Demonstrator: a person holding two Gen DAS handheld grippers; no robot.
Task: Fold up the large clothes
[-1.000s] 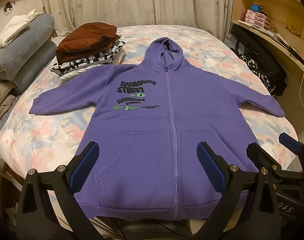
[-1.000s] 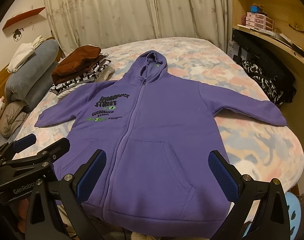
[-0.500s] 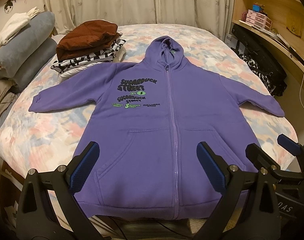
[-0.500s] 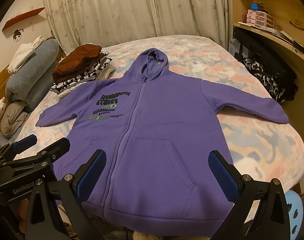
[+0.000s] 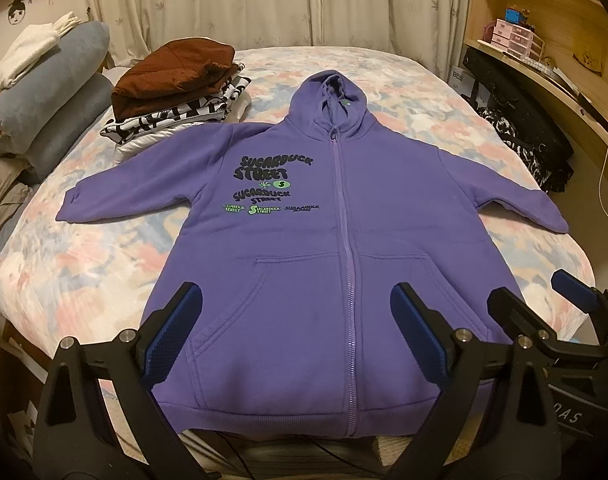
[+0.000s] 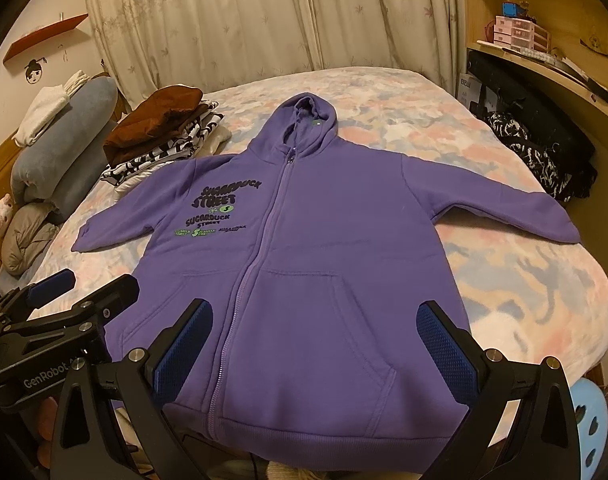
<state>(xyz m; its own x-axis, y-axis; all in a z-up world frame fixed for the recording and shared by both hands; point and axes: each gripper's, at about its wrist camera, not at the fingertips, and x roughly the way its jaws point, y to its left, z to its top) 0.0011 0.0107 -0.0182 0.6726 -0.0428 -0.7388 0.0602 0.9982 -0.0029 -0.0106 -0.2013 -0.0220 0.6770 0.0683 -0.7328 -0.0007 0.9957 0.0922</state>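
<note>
A purple zip hoodie (image 5: 335, 240) with black and green lettering lies flat and face up on the bed, sleeves spread, hood away from me; it also shows in the right wrist view (image 6: 304, 248). My left gripper (image 5: 296, 332) is open and empty, held above the hem near the bed's front edge. My right gripper (image 6: 315, 344) is open and empty, also above the hem. Each gripper shows at the edge of the other's view: the right gripper (image 5: 543, 312) and the left gripper (image 6: 84, 292).
A stack of folded clothes (image 5: 176, 96) topped by a brown garment sits at the bed's far left. Grey pillows (image 5: 44, 112) lie along the left side. A wooden shelf unit (image 5: 543, 60) and dark items (image 5: 523, 140) stand to the right. The floral bedspread (image 5: 84, 264) surrounds the hoodie.
Both views have shifted slightly, so the hoodie sits a little farther up the frames. The grippers stay open and the hoodie has not moved.
</note>
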